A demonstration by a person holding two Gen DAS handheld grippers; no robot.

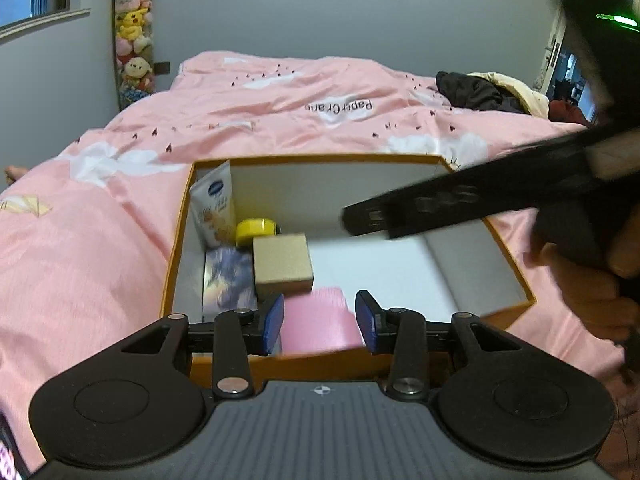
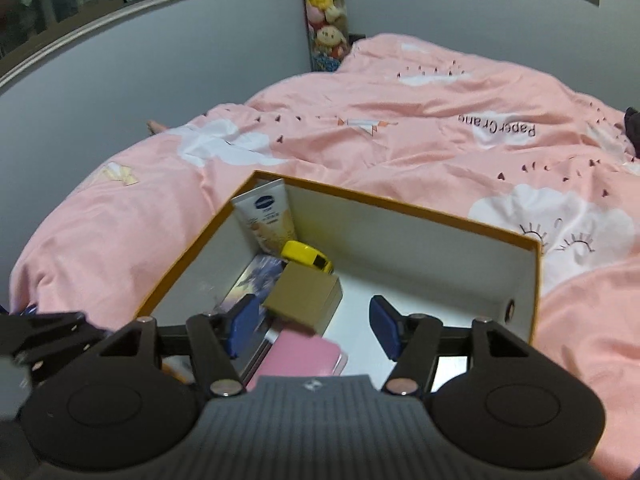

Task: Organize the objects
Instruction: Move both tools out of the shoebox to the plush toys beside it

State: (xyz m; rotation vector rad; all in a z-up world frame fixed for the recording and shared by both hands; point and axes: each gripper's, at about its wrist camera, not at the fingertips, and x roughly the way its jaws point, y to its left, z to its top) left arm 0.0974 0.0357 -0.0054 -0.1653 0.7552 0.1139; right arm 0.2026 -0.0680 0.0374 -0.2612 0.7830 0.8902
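Note:
An orange-rimmed white box [image 1: 182,216] [image 2: 538,280] lies open on the pink bed. Inside at its left end are a cream tube [image 1: 214,210] [image 2: 270,220], a yellow round case [image 1: 256,230] [image 2: 308,258], a brown carton [image 1: 282,266] [image 2: 306,300], a picture card [image 1: 228,280] [image 2: 256,280] and a pink flat case [image 1: 318,322] [image 2: 304,358]. My left gripper [image 1: 320,322] is open, its blue pads either side of the pink case, not touching. My right gripper [image 2: 312,326] is open and empty above the box; it also shows in the left wrist view [image 1: 360,222] from the right.
The pink duvet [image 1: 100,240] [image 2: 400,140] surrounds the box. Dark clothes [image 1: 476,92] lie at the far right of the bed. A column of plush toys [image 1: 134,36] [image 2: 326,12] stands at the wall. The box's right half is bare white floor.

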